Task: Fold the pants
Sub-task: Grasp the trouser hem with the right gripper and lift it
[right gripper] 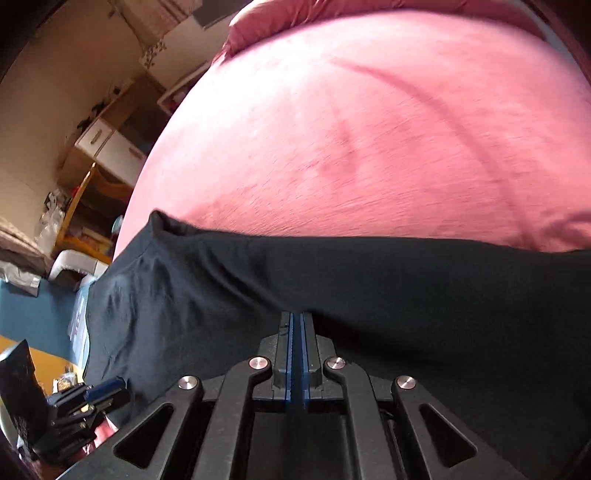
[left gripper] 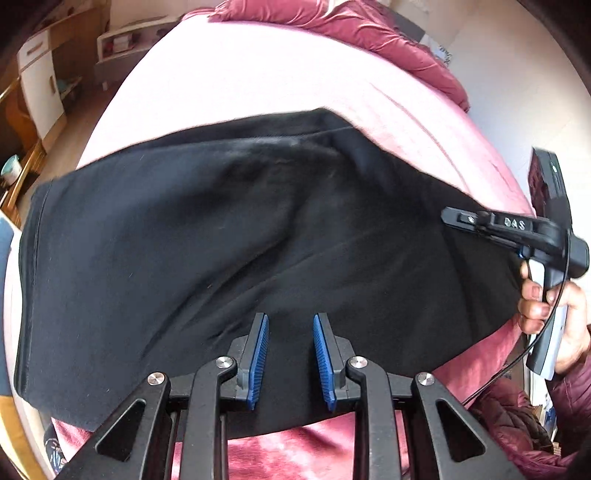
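Black pants (left gripper: 207, 236) lie spread across the pink bed (left gripper: 240, 74). In the left wrist view my left gripper (left gripper: 290, 319) hovers over their near edge. Its blue pads stand apart and only the cloth below shows between them. My right gripper (left gripper: 448, 215) reaches in from the right, its tip at the pants' right edge, with a hand (left gripper: 546, 306) on its handle. In the right wrist view the right gripper (right gripper: 297, 318) has its pads pressed together at a raised fold of the pants (right gripper: 406, 280). The left gripper (right gripper: 99, 391) shows at the lower left there.
A crumpled dark-pink duvet (left gripper: 354, 29) lies at the far end of the bed. Wooden and white furniture (left gripper: 40, 77) stands along the left side beyond the bed's edge. A maroon padded sleeve (left gripper: 517, 417) is at the lower right.
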Demonstrator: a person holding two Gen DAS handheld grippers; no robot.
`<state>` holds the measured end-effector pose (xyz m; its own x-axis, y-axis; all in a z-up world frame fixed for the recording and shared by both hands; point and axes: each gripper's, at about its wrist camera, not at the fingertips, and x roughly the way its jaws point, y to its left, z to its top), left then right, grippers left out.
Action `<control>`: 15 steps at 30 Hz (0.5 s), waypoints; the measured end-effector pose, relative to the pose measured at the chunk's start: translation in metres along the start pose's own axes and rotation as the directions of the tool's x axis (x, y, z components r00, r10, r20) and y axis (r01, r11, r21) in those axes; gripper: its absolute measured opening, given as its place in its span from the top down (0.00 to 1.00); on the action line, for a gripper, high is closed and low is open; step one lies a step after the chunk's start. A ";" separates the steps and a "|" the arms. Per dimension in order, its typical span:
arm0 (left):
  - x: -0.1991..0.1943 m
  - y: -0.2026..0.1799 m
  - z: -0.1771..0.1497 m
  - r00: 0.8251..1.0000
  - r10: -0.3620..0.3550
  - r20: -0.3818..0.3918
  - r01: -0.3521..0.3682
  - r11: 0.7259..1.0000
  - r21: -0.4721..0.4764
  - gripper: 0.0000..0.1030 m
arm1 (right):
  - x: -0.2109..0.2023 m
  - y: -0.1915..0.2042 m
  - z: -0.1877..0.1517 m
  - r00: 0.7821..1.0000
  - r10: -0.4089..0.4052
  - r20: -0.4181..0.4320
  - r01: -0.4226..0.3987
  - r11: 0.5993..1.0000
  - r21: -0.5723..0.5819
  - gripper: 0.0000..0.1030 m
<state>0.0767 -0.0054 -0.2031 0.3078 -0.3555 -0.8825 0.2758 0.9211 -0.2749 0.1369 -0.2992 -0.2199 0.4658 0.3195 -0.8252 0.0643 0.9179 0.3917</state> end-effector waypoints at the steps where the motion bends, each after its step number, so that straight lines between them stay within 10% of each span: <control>1: 0.000 -0.006 0.005 1.000 -0.006 0.008 0.006 1.000 0.010 0.74 | -0.014 -0.014 -0.002 1.000 -0.016 0.025 0.015 0.999 0.029 0.96; 8: 0.018 -0.047 0.024 0.999 -0.039 -0.007 0.039 0.995 0.091 0.73 | -0.104 -0.137 -0.030 0.980 -0.143 0.137 0.095 0.946 0.311 0.95; 15: 0.038 -0.079 0.028 0.997 -0.066 -0.036 0.071 0.987 0.141 0.72 | -0.189 -0.270 -0.103 0.948 -0.207 0.241 -0.002 0.754 0.657 0.68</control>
<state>0.0924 -0.0961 -0.2037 0.2554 -0.4099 -0.8757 0.4227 0.8619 -0.2801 -0.0597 -0.5831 -0.2117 0.6409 0.0560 -0.7655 0.6274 0.5363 0.5645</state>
